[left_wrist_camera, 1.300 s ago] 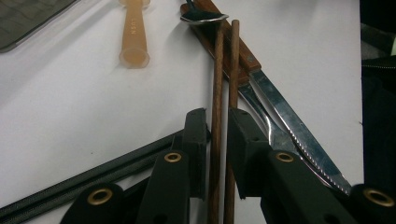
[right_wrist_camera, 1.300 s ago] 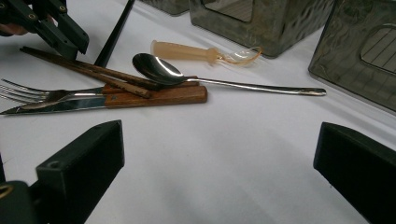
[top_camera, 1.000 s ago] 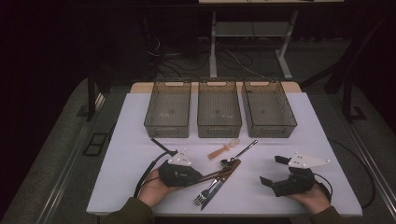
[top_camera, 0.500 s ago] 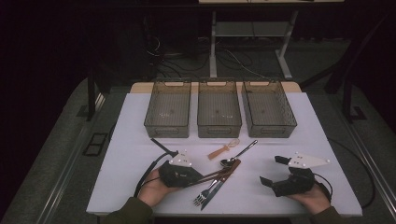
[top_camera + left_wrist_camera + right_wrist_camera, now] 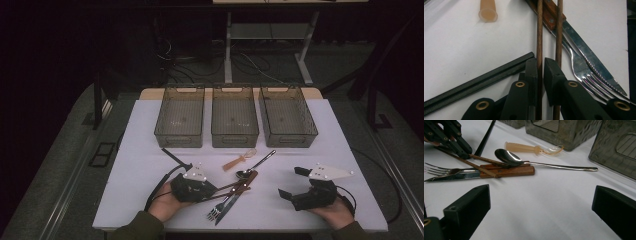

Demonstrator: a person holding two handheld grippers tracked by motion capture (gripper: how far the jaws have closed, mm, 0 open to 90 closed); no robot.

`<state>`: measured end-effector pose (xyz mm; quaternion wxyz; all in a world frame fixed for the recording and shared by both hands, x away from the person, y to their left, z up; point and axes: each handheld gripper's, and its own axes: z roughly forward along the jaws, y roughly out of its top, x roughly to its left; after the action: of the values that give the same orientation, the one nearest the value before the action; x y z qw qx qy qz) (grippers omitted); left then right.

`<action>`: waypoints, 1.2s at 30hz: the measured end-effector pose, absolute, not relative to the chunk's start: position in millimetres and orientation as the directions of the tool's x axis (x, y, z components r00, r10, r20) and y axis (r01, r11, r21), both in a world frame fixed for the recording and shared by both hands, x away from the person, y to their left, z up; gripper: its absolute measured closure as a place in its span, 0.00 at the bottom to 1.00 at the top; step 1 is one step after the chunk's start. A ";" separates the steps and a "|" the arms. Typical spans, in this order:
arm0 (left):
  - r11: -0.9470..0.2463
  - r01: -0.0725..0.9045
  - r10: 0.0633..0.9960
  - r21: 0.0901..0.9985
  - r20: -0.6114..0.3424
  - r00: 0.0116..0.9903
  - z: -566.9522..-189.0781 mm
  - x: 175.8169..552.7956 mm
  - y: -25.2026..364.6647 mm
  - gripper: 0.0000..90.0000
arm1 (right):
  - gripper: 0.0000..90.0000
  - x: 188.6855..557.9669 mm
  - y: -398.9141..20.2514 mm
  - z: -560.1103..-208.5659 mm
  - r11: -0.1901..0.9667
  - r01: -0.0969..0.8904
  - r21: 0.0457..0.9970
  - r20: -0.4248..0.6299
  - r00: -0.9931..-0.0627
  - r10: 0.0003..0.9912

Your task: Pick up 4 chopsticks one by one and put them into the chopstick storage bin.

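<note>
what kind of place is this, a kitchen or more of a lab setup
Most likely a lab or recording workspace, not a kitchen: a white table stands in a dark room, three empty bins are lined up on it, and loose cables trail over the floor behind.

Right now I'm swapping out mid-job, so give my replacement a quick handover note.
Left gripper: shut on one wooden chopstick; the second chopstick lies just outside the jaws.
Right gripper: open, empty, resting on the table.
Fork, knife, metal spoon and plastic spoon lie mid-table.
Done: nothing binned; three bins look empty.
Left: probably lifting the chopsticks and sorting everything.
</note>
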<state>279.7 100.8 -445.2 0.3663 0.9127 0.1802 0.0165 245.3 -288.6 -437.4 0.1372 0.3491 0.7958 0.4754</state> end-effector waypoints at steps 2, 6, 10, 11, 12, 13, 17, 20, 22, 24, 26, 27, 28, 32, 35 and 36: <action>-0.667 0.317 0.342 0.674 -0.101 0.934 -445.2 279.7 100.7 0.91 | 0.02 245.4 -288.6 -437.4 0.304 0.424 0.853 0.113 -0.719 0.686; -0.669 0.315 0.340 0.673 -0.100 0.935 -445.2 280.2 101.3 0.93 | 0.02 245.2 -288.4 -437.2 0.305 0.424 0.853 0.113 -0.719 0.685; -0.670 0.315 0.339 0.673 -0.100 0.935 -445.2 280.4 101.5 0.93 | 0.02 245.1 -288.7 -437.1 0.304 0.425 0.853 0.113 -0.719 0.686; -0.669 0.315 0.339 0.673 -0.101 0.935 -445.2 280.4 101.5 0.93 | 0.02 245.1 -288.7 -437.1 0.304 0.425 0.853 0.114 -0.719 0.686; -0.669 0.315 0.339 0.673 -0.101 0.935 -445.2 280.4 101.5 0.94 | 0.02 245.1 -288.7 -437.1 0.304 0.425 0.853 0.114 -0.719 0.686; -0.670 0.315 0.338 0.673 -0.101 0.936 -445.1 280.4 101.6 0.94 | 0.02 245.1 -288.8 -437.1 0.304 0.425 0.853 0.114 -0.719 0.686; -0.670 0.313 0.336 0.673 -0.102 0.936 -444.9 280.4 102.0 0.94 | 0.02 245.1 -288.7 -437.2 0.305 0.425 0.852 0.114 -0.719 0.685; -0.668 0.311 0.333 0.676 -0.101 0.937 -443.8 280.6 103.1 0.94 | 0.02 245.1 -288.7 -437.1 0.304 0.425 0.853 0.114 -0.719 0.685; -0.664 0.312 0.334 0.680 -0.103 0.937 -443.0 280.6 104.2 0.94 | 0.02 245.1 -288.8 -437.1 0.304 0.425 0.852 0.114 -0.719 0.686; -0.658 0.316 0.337 0.683 -0.108 0.935 -442.5 280.2 105.0 0.94 | 0.02 245.1 -288.8 -437.3 0.304 0.424 0.853 0.114 -0.719 0.685; -0.656 0.314 0.335 0.686 -0.108 0.936 -441.7 280.3 107.2 0.94 | 0.02 245.1 -288.8 -437.3 0.304 0.425 0.853 0.114 -0.719 0.686; -0.653 0.320 0.338 0.687 -0.114 0.934 -441.2 279.9 108.1 0.94 | 0.02 245.0 -288.8 -437.2 0.304 0.425 0.853 0.114 -0.719 0.685; -0.653 0.320 0.338 0.687 -0.114 0.934 -441.2 279.9 108.1 0.94 | 0.02 244.9 -288.8 -437.2 0.304 0.425 0.852 0.115 -0.719 0.685; -0.651 0.322 0.339 0.688 -0.117 0.934 -440.3 279.7 112.9 0.94 | 0.02 244.9 -289.1 -437.3 0.303 0.425 0.853 0.115 -0.719 0.685; -0.648 0.324 0.344 0.689 -0.114 0.932 -439.3 279.5 118.5 0.94 | 0.02 245.0 -289.1 -437.5 0.305 0.424 0.853 0.114 -0.720 0.684; -0.648 0.324 0.344 0.689 -0.114 0.932 -439.3 279.5 118.5 0.94 | 0.02 245.0 -289.1 -437.5 0.305 0.424 0.853 0.114 -0.720 0.684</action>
<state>279.5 118.5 -439.3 0.3768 0.9077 0.1841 0.0137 245.0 -289.1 -437.5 0.1366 0.3483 0.7960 0.4759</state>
